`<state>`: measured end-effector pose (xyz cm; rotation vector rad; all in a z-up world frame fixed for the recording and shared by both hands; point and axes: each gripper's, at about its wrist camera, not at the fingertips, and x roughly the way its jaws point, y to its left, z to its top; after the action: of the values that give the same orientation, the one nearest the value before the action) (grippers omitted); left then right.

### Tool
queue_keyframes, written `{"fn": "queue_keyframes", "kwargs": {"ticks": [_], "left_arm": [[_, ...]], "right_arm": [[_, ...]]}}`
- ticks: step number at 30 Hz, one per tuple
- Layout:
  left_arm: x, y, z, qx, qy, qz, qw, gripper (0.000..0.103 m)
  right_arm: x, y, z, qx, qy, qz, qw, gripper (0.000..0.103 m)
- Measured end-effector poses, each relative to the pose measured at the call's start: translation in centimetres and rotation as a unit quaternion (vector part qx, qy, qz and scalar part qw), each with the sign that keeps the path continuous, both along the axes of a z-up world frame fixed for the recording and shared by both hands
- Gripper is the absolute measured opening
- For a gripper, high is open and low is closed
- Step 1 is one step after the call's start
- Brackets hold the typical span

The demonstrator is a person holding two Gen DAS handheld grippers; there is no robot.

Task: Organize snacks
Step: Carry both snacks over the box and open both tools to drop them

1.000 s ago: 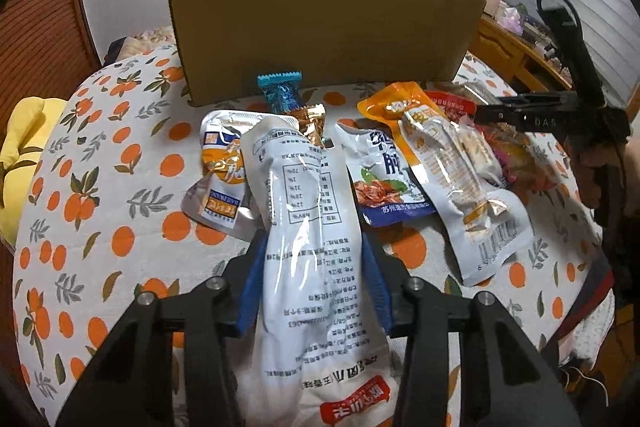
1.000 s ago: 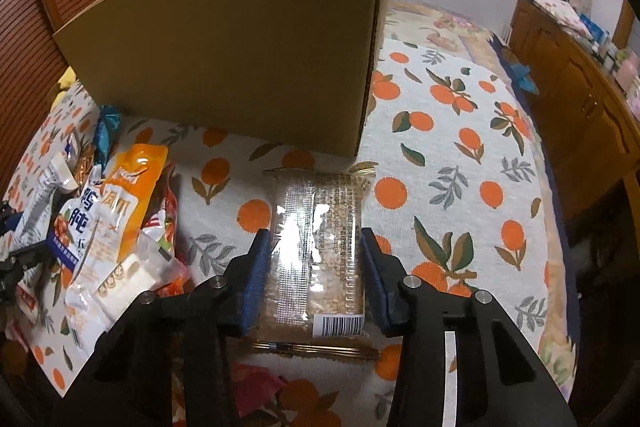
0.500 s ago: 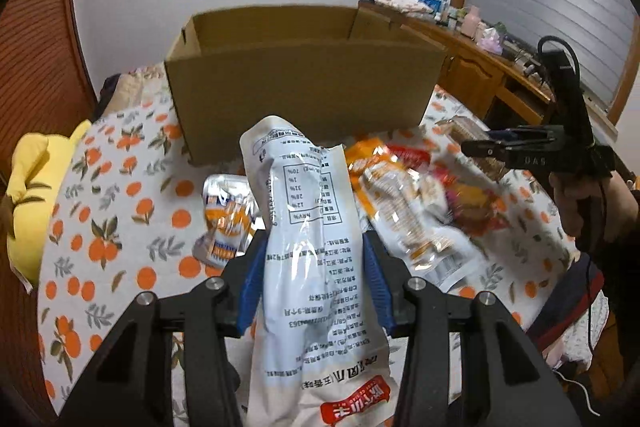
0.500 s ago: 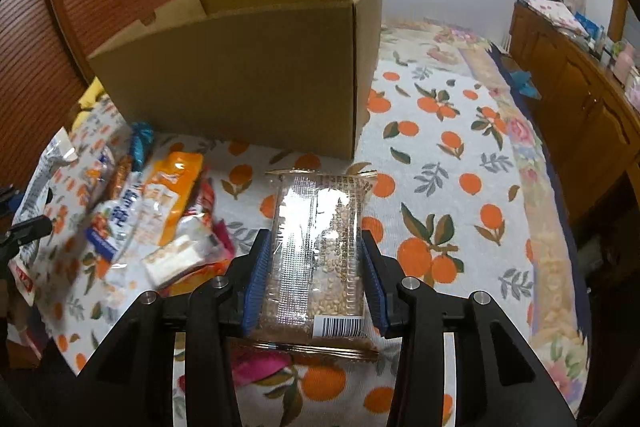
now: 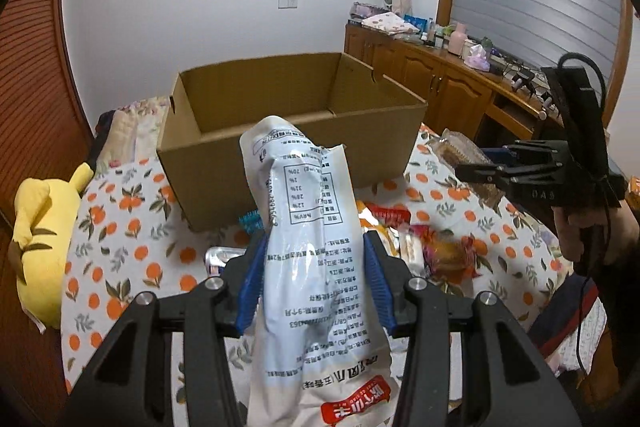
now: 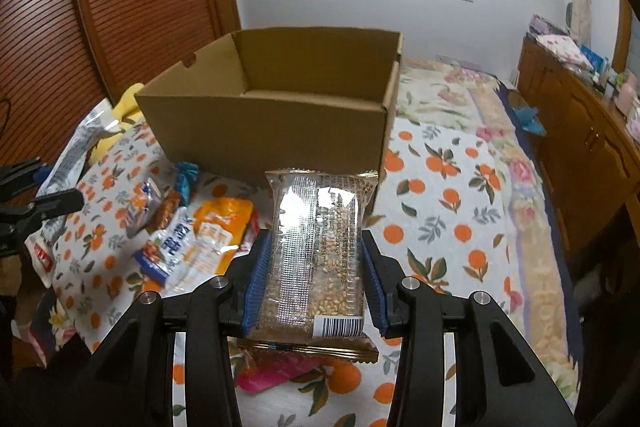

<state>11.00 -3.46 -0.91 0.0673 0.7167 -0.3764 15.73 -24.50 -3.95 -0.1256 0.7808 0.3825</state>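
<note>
My left gripper (image 5: 314, 247) is shut on a long white snack pouch (image 5: 308, 227) with printed text, held above the table. An open cardboard box (image 5: 288, 155) stands beyond it, its inside bare where visible. My right gripper (image 6: 318, 243) is shut on a clear pack of grain bars (image 6: 320, 251), lifted in front of the same box (image 6: 272, 131). Loose snack packs (image 6: 200, 239) lie on the orange-patterned tablecloth (image 6: 440, 211) left of the right gripper. In the left wrist view the right gripper (image 5: 480, 167) hangs at the right with a hand (image 5: 580, 231) under it.
A yellow plush toy (image 5: 44, 227) lies at the table's left edge. More snack packs (image 5: 444, 251) sit under the pouch. A wooden sideboard (image 5: 440, 83) with clutter runs along the right wall. A bed with floral cover (image 6: 452, 95) lies behind the box. A slatted wooden door (image 6: 120, 7) is left.
Both grippers have risen with their packs, from near the tabletop to above it. The box's open top and inside have come into sight in both views.
</note>
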Motion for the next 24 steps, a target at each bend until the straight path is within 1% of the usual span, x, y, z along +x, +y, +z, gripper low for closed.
{"fn": "queue_keyframes", "kwargs": {"ticks": [7, 12, 17, 24], "left_arm": [[1.9, 0.1, 1.9, 0.007, -0.018, 0.002, 0.9998, 0.046], [4.1, 0.0, 3.2, 0.010, -0.023, 0.001, 0.9997, 0.046], [6.5, -0.5, 4.3, 0.013, -0.026, -0.002, 0.9996, 0.046], [10.6, -1.0, 5.2, 0.025, -0.022, -0.004, 0.9994, 0.046]], "right_arm": [[0.8, 1.2, 1.8, 0.002, -0.018, 0.012, 1.000, 0.043], [2.0, 2.0, 3.0, 0.010, -0.027, 0.021, 0.999, 0.043], [3.8, 2.5, 3.8, 0.018, -0.029, 0.030, 0.999, 0.043], [7.5, 2.9, 4.9, 0.026, -0.030, 0.044, 0.998, 0.043]]}}
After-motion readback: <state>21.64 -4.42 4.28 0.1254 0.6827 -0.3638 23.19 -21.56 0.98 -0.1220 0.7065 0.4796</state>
